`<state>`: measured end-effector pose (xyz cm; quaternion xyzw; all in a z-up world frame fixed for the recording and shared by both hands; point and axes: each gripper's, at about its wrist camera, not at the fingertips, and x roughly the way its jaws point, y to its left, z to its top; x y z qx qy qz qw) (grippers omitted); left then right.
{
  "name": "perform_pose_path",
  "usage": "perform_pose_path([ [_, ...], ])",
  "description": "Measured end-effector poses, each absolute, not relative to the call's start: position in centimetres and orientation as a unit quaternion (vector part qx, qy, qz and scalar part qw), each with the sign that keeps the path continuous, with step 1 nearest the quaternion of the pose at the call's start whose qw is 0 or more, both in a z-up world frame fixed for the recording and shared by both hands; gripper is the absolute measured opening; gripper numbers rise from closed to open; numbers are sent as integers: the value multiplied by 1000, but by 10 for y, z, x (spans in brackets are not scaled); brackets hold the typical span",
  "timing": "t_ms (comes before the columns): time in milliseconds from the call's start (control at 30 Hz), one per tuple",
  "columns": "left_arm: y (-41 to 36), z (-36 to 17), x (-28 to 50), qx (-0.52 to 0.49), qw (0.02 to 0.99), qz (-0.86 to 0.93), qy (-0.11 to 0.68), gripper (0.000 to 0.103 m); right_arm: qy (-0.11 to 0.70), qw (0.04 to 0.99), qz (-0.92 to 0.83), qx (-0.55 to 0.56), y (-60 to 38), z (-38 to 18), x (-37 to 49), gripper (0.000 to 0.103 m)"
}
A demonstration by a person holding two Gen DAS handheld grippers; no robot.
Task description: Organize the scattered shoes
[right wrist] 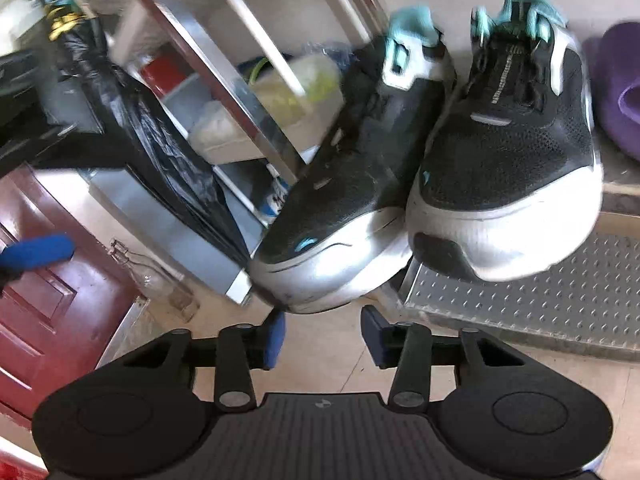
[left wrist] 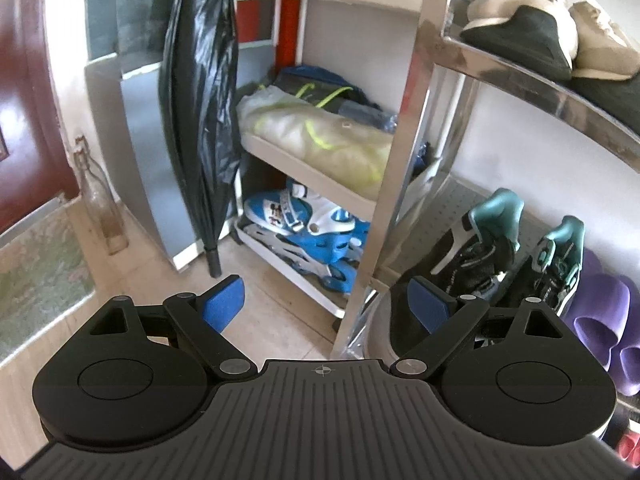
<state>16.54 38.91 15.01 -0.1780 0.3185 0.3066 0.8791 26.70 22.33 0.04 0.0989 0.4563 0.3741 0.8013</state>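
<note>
Black sneaker toe (right wrist: 320,264) just beyond right gripper (right wrist: 322,338) (unclenched, nothing held), left gripper (left wrist: 326,300) wide

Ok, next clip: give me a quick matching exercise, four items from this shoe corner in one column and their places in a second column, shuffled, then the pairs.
Items:
1. black and teal sneakers
2. blue skates
3. beige shoes
4. glass bottle

Places:
A. on the floor by the red door
B. upper shelf of the metal rack
C. bottom shelf of the metal rack, beside purple slippers
D. lowest tray of the white shelf unit

Pairs: 1-C, 2-D, 3-B, 4-A
</note>
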Motion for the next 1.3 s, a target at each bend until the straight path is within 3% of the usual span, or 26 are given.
perform_pose_path([
  [267,391,148,165,-181,878,306,322,92,442,829,332,80,219,7,273,39],
  [733,382,147,170,-169,881,295,330,93,453,840,288,82,227,11,346,23],
  [867,379,142,177,-165,879,283,346,93,457,838,289,74,227,13,355,24],
  [900,376,141,179,-160,880,276,352,93,461,835,293,69,225,14,353,26],
  [967,368,139,185,-146,883,261,361,93,466,831,299,60,218,16,344,47],
  [1100,343,136,198,-124,891,218,379,93,474,823,308,60,164,26,313,51],
  [1300,280,128,208,-115,896,129,408,93,448,858,249,20,41,80,251,70],
])
